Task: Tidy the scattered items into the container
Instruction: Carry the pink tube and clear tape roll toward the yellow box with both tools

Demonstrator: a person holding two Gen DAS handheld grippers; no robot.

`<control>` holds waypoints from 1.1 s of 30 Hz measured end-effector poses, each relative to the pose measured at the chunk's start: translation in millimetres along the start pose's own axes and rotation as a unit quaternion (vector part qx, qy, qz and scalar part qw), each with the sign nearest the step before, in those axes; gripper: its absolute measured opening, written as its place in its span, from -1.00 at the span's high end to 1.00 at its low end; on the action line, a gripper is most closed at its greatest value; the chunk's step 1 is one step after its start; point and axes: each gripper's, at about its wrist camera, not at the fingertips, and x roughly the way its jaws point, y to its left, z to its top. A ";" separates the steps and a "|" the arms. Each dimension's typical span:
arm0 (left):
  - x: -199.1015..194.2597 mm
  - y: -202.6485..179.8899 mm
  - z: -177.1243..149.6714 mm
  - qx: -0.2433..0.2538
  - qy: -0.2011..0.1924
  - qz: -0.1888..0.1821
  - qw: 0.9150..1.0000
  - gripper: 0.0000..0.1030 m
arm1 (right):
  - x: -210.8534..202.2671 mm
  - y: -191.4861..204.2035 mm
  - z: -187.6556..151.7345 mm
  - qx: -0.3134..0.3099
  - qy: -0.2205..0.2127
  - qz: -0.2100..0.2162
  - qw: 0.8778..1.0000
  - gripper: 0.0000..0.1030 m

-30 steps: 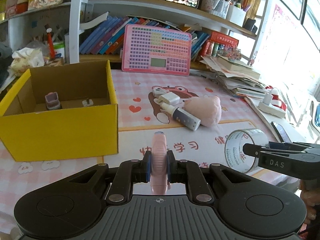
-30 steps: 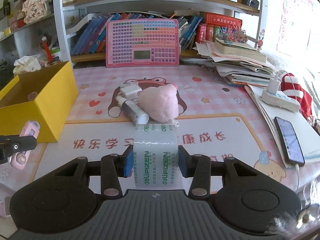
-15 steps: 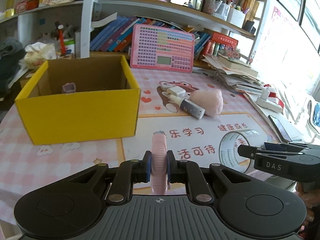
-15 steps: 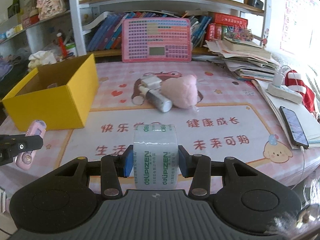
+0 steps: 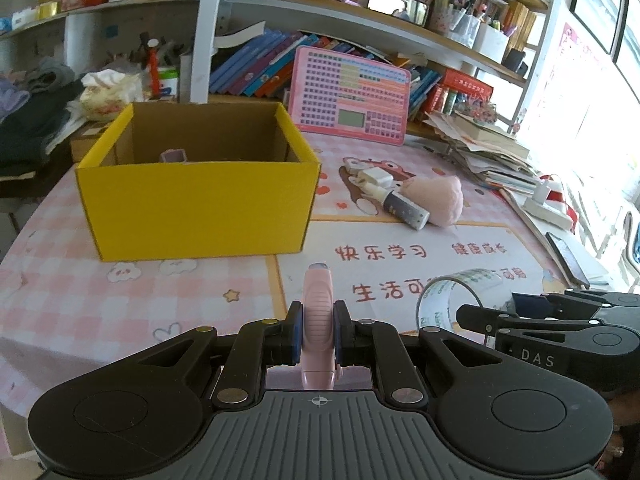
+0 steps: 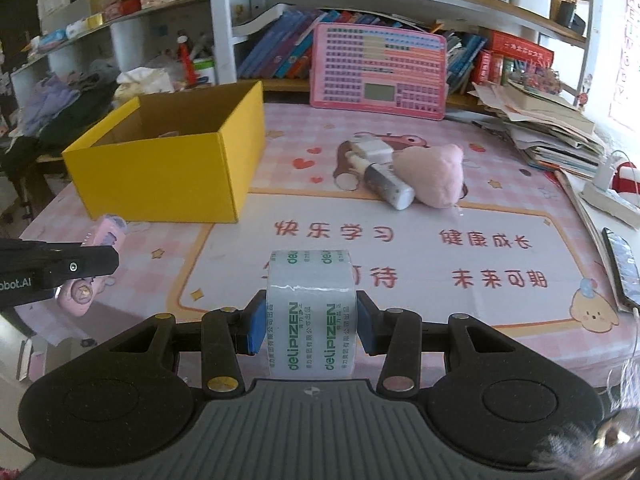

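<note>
Carrying both loads: left gripper pinches the pink gadget, right gripper pinches the tape. Clear the far-left box rim before releasing inside.

A child's study corner at home. Crowded bookshelves rise behind a table under a pink cartoon tablecloth. A pink learning toy leans there.
</note>
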 end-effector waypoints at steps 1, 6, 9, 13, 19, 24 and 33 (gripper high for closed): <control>-1.5 2.3 -0.6 -0.002 0.000 0.001 1.000 0.74 | 0.0 2.6 -0.3 -0.002 0.001 0.003 1.000 0.19; -8.5 10.8 -3.1 -0.005 -0.003 0.009 1.000 0.74 | -0.2 16.7 -0.7 -0.016 -0.001 0.018 1.000 0.19; -11.4 16.4 -4.6 -0.008 -0.003 0.014 1.000 0.74 | 1.0 23.9 -0.1 -0.022 -0.001 0.025 0.999 0.19; -15.0 23.7 -5.4 -0.011 -0.005 0.020 1.000 0.74 | 4.1 33.8 1.1 -0.031 0.003 0.033 0.999 0.19; -18.9 35.8 -5.5 -0.017 -0.007 0.027 0.999 0.74 | 8.7 50.7 3.9 -0.049 0.006 0.046 0.998 0.19; -21.6 46.7 -5.3 -0.021 -0.008 0.034 0.999 0.74 | 12.7 63.0 7.6 -0.059 0.006 0.053 0.997 0.19; -25.4 62.9 -4.1 -0.025 -0.014 0.043 0.999 0.74 | 19.0 82.4 14.7 -0.077 0.002 0.064 0.995 0.19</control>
